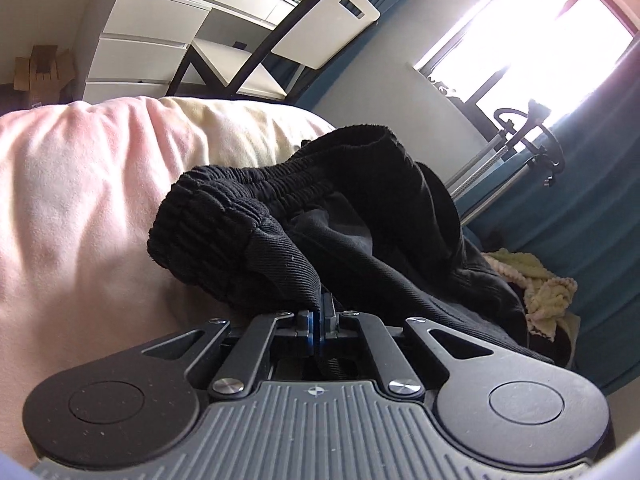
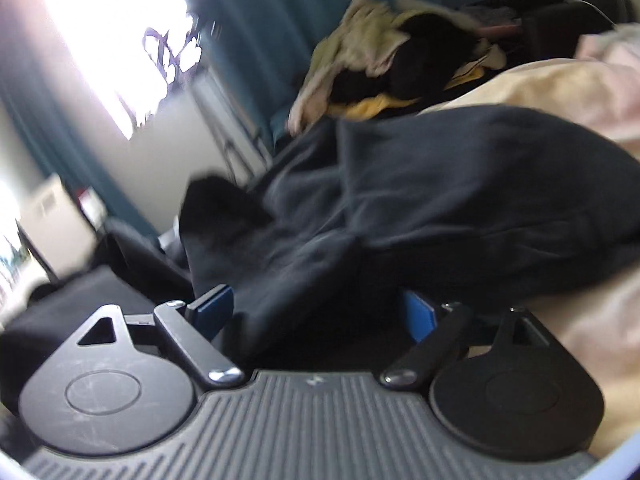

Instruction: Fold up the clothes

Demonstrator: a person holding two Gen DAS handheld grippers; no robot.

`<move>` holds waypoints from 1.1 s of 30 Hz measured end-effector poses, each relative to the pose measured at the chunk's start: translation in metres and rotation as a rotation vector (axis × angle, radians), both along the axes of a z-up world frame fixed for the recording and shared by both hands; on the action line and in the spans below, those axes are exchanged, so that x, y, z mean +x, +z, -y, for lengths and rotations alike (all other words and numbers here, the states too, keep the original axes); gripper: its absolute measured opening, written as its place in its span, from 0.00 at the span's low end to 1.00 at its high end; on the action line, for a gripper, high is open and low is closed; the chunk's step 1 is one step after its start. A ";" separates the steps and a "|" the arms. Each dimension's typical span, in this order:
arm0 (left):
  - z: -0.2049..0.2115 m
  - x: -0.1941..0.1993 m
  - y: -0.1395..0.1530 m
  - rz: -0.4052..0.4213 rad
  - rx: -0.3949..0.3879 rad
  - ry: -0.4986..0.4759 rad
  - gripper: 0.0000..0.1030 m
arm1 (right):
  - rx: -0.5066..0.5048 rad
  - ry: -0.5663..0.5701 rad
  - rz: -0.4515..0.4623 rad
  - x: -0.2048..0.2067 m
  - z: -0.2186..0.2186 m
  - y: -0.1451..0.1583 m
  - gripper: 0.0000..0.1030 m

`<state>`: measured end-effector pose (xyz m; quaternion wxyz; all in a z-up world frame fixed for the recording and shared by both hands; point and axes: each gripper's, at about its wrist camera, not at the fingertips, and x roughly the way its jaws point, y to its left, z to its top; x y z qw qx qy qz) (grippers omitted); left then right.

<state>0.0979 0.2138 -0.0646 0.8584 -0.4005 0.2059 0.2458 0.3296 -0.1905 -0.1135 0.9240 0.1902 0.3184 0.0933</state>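
Black trousers lie on a pink blanket. Left gripper pinches their cloth; right gripper is spread around it. Behind: white drawers, teal curtains, bright window.

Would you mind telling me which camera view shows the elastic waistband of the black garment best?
The left wrist view: the ribbed waistband is sharp there, bunched just above the left gripper, which is shut on the black garment. The right wrist view is blurred and shows only smooth dark cloth between the open right gripper's fingers; no waistband is discernible.
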 end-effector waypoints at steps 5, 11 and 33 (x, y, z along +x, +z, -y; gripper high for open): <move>-0.010 -0.002 -0.008 -0.006 -0.061 0.012 0.04 | -0.060 -0.168 0.052 -0.001 0.015 0.033 0.10; -0.011 -0.007 -0.010 -0.003 -0.083 0.013 0.04 | -0.096 -0.449 0.322 -0.016 0.095 0.127 0.08; -0.004 -0.003 -0.018 -0.056 -0.121 0.004 0.22 | 0.211 -0.627 0.168 -0.084 0.249 0.022 0.53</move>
